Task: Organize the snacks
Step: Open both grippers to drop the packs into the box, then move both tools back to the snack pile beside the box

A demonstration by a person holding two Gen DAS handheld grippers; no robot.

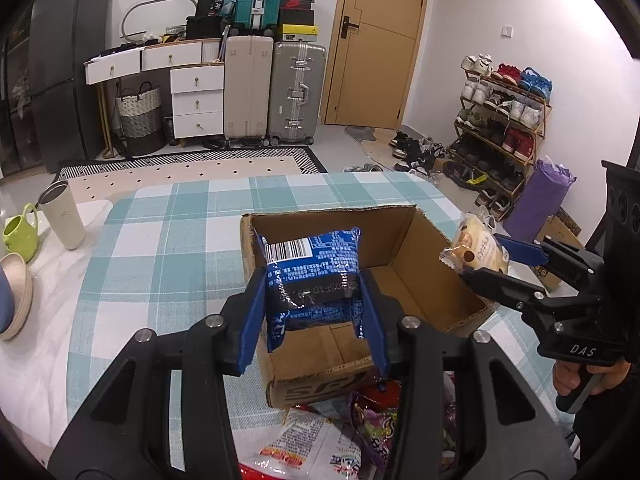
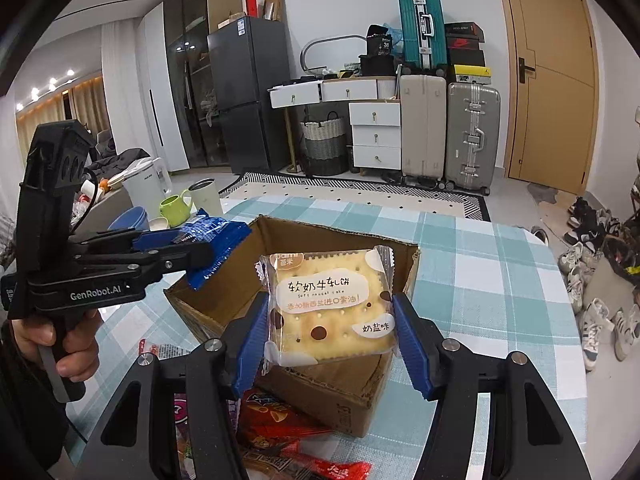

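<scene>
- The blue snack packet (image 1: 312,276) is glossy, with white print and a barcode near its top edge. It hangs upright, back side toward me, pinched at both side edges over the open box, slightly creased.
- The cracker pack (image 2: 330,308) is a clear square wrapper showing a pale, dotted biscuit sandwich with brown spots and white label patches. I hold it by its two sides, face up and tilted toward me, above the box.
- The cardboard box (image 1: 424,248) sits open on the checked tablecloth, flaps up, brown and bare inside.
- More snack bags (image 2: 276,420) in red, purple and white lie heaped against the box's near side.
</scene>
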